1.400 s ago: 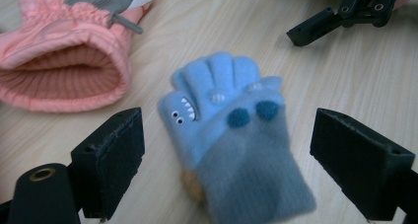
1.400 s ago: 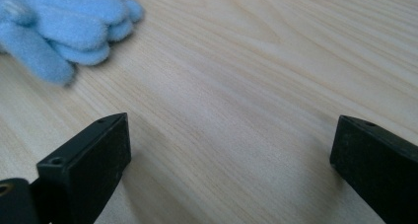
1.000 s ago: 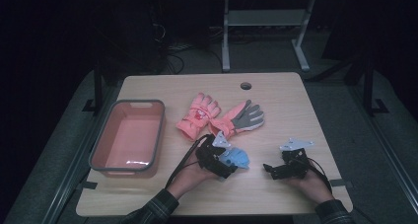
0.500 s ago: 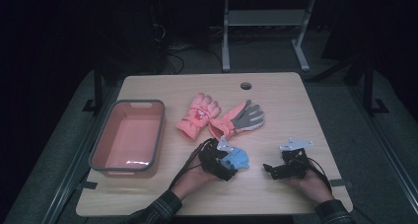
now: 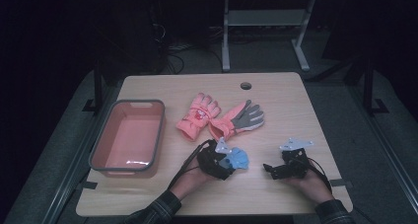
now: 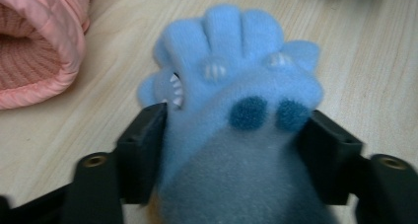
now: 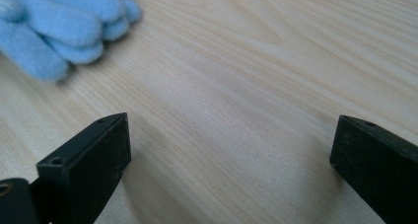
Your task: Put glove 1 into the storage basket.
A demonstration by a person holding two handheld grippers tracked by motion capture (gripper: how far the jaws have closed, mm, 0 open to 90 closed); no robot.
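Observation:
A small blue fleece glove (image 5: 236, 158) lies on the wooden table (image 5: 296, 100) near the front. My left gripper (image 5: 223, 163) has it between its jaws. The jaws have just been closing, and in the left gripper view the fingers (image 6: 143, 135) press on both sides of the blue glove (image 6: 236, 86). My right gripper (image 5: 270, 168) rests to the right, open over bare wood (image 7: 231, 150), with the blue glove's fingertips (image 7: 59, 17) off to its upper left. Two pink gloves (image 5: 198, 114) lie behind, one showing a grey palm (image 5: 246, 118).
A pink tub with a grey rim (image 5: 101, 150) stands at the table's left. The cuff of a pink glove (image 6: 34, 51) lies close to my left gripper. A round cable hole (image 5: 246, 85) sits at the table's far edge.
My left gripper's jaws have drawn in against the blue glove. The glove, the pink gloves and the right hand have stayed where they were.

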